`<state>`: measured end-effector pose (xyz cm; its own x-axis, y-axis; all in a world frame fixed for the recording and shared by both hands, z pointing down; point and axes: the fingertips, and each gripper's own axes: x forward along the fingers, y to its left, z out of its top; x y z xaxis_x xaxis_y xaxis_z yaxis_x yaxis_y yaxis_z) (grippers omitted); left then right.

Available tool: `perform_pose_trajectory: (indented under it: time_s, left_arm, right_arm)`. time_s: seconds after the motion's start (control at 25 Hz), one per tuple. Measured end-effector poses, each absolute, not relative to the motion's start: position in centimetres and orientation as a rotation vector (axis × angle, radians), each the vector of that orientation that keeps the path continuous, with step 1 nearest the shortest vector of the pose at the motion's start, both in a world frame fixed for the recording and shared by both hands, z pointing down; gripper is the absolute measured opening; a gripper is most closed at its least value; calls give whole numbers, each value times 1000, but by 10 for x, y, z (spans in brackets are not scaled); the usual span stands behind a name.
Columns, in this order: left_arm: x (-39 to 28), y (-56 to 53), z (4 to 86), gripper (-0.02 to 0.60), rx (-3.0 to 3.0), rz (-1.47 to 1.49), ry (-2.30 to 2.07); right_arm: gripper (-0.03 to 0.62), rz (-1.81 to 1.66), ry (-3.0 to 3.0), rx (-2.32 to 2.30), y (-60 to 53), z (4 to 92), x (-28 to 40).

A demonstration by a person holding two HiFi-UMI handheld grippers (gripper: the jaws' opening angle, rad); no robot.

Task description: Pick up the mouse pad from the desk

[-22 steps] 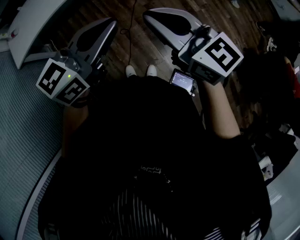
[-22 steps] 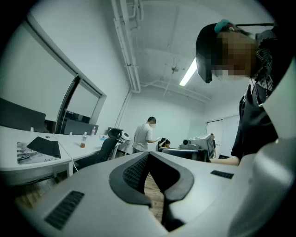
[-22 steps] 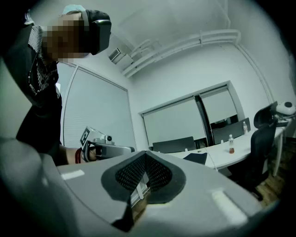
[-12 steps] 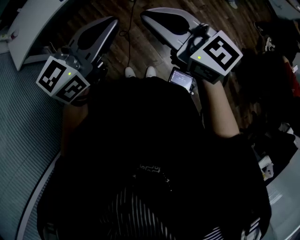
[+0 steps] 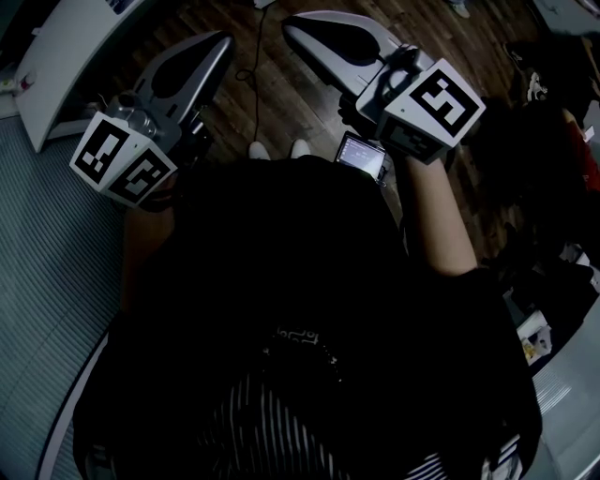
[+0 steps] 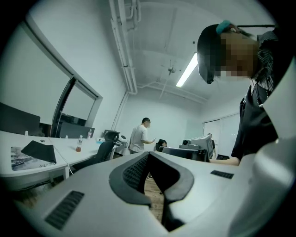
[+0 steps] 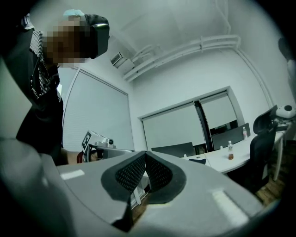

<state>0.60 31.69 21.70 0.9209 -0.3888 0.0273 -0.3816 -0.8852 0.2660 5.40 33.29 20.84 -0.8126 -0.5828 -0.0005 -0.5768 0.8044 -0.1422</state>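
Observation:
Both grippers are held level in front of the person's dark-clad body, over the wooden floor (image 5: 267, 89). My left gripper (image 5: 225, 39) is shut with nothing between its pads, as the left gripper view (image 6: 148, 154) also shows. My right gripper (image 5: 289, 23) is likewise shut and empty, tips together (image 7: 145, 153). A dark flat mouse pad (image 6: 39, 150) lies on a white desk (image 6: 32, 170) far off at the left of the left gripper view, partly over a printed mat (image 6: 18, 158). Neither gripper is near it.
On that desk stands a small bottle (image 6: 78, 146), with an office chair (image 6: 107, 142) beside it and a person (image 6: 140, 135) standing behind. The right gripper view shows another desk (image 7: 231, 164) with a bottle (image 7: 230, 151) and a chair (image 7: 268, 127). A white desk corner (image 5: 56, 66) lies left of the hands.

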Motion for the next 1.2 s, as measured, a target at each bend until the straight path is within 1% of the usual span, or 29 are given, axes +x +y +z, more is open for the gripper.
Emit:
perform_pose_trajectory:
  time_s: [0.48, 0.64, 0.84, 1.04, 1.2]
  left_arm:
    - [10, 317, 236, 8, 2795, -23, -591]
    - [4, 322, 248, 8, 2795, -6, -562]
    - [-2, 318, 245, 8, 2803, -1, -547]
    - [34, 278, 233, 8, 2826, -12, -482]
    - [49, 238, 211, 8, 2846, -44, -417]
  right_arm:
    - [5, -254, 2878, -934, 330, 227, 67]
    - [5, -292, 2861, -940, 330, 241, 68]
    - [5, -298, 2852, -966, 330, 237, 69]
    - [5, -266, 2830, -1071, 306, 224, 101]
    - [5, -227, 2811, -1138, 278, 201, 119]
